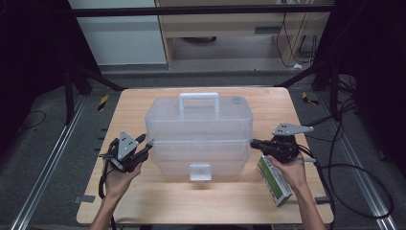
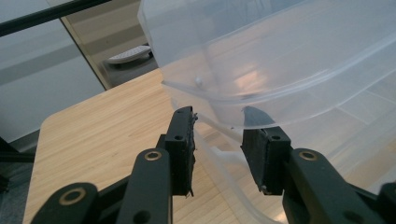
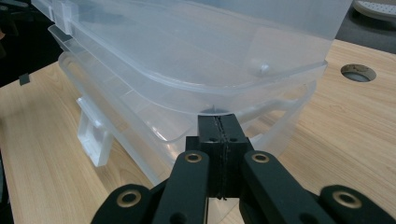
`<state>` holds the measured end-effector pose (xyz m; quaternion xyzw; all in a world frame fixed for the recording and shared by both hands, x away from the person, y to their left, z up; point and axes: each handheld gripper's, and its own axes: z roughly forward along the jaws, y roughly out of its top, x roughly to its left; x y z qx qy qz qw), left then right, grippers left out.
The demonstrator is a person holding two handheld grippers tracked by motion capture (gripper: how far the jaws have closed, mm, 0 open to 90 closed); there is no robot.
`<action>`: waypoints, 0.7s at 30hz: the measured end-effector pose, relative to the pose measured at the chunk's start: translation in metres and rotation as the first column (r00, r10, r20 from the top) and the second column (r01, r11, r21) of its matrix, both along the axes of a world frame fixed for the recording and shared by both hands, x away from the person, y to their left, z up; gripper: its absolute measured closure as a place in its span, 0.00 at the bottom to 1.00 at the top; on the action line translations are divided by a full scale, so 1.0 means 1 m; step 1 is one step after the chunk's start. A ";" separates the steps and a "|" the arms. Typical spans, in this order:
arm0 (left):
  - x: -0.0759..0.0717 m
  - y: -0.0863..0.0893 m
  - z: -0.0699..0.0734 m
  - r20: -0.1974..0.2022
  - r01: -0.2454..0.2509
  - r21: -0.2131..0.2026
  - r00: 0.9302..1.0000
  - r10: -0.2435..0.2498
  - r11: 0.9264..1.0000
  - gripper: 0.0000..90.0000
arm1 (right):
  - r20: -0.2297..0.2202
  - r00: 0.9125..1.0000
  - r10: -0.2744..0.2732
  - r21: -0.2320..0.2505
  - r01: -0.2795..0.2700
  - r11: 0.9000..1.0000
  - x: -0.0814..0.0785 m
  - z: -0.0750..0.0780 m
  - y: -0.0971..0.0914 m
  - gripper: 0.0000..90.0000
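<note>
With the left gripper (image 2: pixel 217 151) gaping at nine o'clock and the right gripper (image 3: pixel 219 140) pinched together empty at three, the clear plastic lidded storage box (image 1: pixel 198 136) could slip sideways.

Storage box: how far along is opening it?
Done: the front latch hangs loose. In hand: the lid looks slightly raised over the storage box; the shut right gripper is tucked under its rim, and the left gripper straddles the opposite rim, pads not pressing. Left: probably lifting the lid clear. The green carton lies untouched.
</note>
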<state>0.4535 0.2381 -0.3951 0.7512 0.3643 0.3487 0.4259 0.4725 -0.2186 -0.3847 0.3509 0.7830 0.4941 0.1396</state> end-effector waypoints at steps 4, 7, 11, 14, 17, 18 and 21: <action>0.001 -0.002 0.000 0.008 0.001 -0.006 1.000 -0.001 1.000 0.71 | 0.004 1.000 -0.003 0.002 0.003 1.000 0.000 0.000 0.000 1.00; 0.001 -0.002 0.000 0.011 0.000 -0.005 1.000 0.000 1.000 0.72 | 0.004 1.000 -0.004 0.003 0.004 1.000 0.000 0.000 0.000 1.00; 0.001 -0.003 0.000 0.023 -0.003 -0.009 1.000 0.003 1.000 0.73 | 0.005 1.000 -0.004 0.005 0.004 1.000 0.000 0.000 0.000 1.00; 0.000 -0.003 0.001 0.031 -0.007 -0.015 0.999 0.007 1.000 0.73 | 0.009 1.000 -0.007 0.008 0.007 1.000 0.000 0.001 0.001 1.00; 0.000 -0.003 0.001 0.034 -0.008 -0.016 0.999 0.009 1.000 0.73 | 0.012 1.000 -0.007 0.007 0.007 1.000 0.000 0.000 0.001 1.00; 0.000 -0.003 0.001 0.038 -0.012 -0.016 0.999 0.012 1.000 0.73 | 0.014 1.000 -0.010 0.002 0.010 1.000 0.000 0.000 0.002 1.00; 0.000 -0.003 0.002 0.040 -0.014 -0.018 0.999 0.014 1.000 0.74 | 0.016 1.000 -0.010 0.003 0.010 1.000 0.000 0.000 0.002 1.00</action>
